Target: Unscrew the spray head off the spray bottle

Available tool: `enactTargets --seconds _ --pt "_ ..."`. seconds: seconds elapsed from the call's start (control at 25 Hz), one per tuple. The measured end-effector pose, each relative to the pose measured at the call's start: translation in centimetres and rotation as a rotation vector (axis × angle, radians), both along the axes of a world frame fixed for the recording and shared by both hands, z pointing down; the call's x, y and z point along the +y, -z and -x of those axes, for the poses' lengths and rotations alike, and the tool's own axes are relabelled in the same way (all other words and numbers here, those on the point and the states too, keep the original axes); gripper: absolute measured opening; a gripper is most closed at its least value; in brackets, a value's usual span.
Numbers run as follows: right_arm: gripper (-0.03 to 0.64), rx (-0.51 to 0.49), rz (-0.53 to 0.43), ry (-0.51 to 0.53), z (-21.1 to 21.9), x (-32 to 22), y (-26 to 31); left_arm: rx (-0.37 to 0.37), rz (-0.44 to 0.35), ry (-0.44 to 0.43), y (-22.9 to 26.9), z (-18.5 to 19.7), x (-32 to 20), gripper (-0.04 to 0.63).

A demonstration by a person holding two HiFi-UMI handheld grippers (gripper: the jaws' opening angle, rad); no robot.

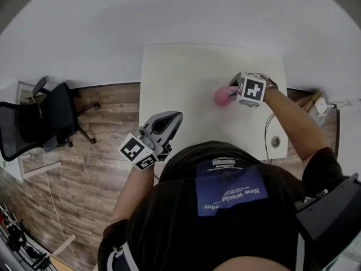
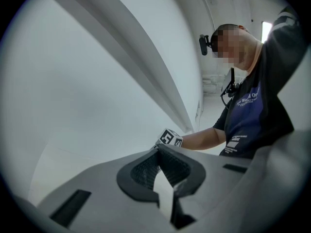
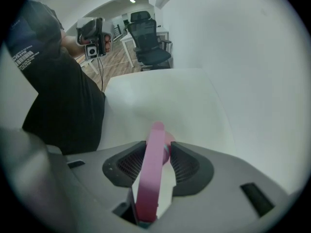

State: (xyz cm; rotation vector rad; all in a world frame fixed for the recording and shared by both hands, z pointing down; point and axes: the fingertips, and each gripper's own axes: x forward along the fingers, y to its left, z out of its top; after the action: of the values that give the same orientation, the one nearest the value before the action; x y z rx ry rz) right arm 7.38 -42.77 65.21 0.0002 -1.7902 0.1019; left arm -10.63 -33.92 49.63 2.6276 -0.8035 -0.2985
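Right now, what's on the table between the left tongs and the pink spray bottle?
Nothing: the head view shows only bare white table between the left tongs and the pink spray bottle.

Left tongs (image 2: 159, 154) level and closed; right tongs (image 3: 161, 149) steeply downward, clamped.

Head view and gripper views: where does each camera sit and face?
Head view: on the head, facing down at the table; arms, torso show.
Left gripper view: on left gripper, facing the person's chest; shut jaws.
Right gripper view: on right gripper, facing down at spray head between its jaws.
Shared by head and right gripper views: table, spray head.
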Motion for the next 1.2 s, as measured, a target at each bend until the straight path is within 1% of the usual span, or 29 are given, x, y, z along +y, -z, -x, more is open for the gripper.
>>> enactTargets --seconds 0.12,0.2,0.28,0.4,0.52,0.6,0.68,0.8,0.92,1.04,1.08,1.2 --pt "0.155 -0.103 0.008 -0.070 0.3 -0.4 1.9 0.007 0.002 -0.008 0.2 0.0 0.0 0.003" --pt "0.155 -0.201 0.031 -0.140 0.5 -0.3 3.5 0.012 0.000 -0.014 0.4 0.0 0.1 0.003" --pt "0.155 -0.323 0.066 -0.218 0.7 0.0 5.3 0.019 0.000 -0.015 0.8 0.0 0.1 0.003" --pt "0.155 -0.530 0.128 -0.334 1.2 0.2 8.4 0.026 0.008 -0.029 1.2 0.0 0.0 0.002" --pt "0.155 -0.719 0.180 -0.413 1.6 0.4 11.2 0.030 0.012 -0.052 1.7 -0.1 0.0 0.003" --pt "0.155 -0.821 0.206 -0.437 1.5 0.9 13.0 0.035 0.009 -0.066 2.1 -0.7 0.2 0.003" --pt "0.155 -0.902 0.224 -0.449 1.1 1.5 14.7 0.042 0.007 -0.080 2.6 -1.4 0.3 0.003" --pt "0.155 -1.007 0.243 -0.457 0.8 2.3 17.0 0.045 0.003 -0.105 3.5 -2.0 0.3 0.005" --pt "0.155 -1.099 0.264 -0.452 0.7 2.8 19.0 0.022 -0.009 -0.125 4.2 -2.4 0.2 0.018" --pt "0.155 -1.169 0.281 -0.435 0.2 3.4 20.6 0.001 -0.016 -0.139 4.9 -3.4 0.0 0.126" --pt "0.155 -1.188 0.287 -0.428 0.0 3.7 21.0 -0.006 -0.018 -0.144 5.1 -3.8 0.0 0.173" --pt "0.154 -1.235 0.306 -0.410 -0.3 4.6 22.0 -0.028 -0.027 -0.163 5.6 -5.0 0.2 0.281"
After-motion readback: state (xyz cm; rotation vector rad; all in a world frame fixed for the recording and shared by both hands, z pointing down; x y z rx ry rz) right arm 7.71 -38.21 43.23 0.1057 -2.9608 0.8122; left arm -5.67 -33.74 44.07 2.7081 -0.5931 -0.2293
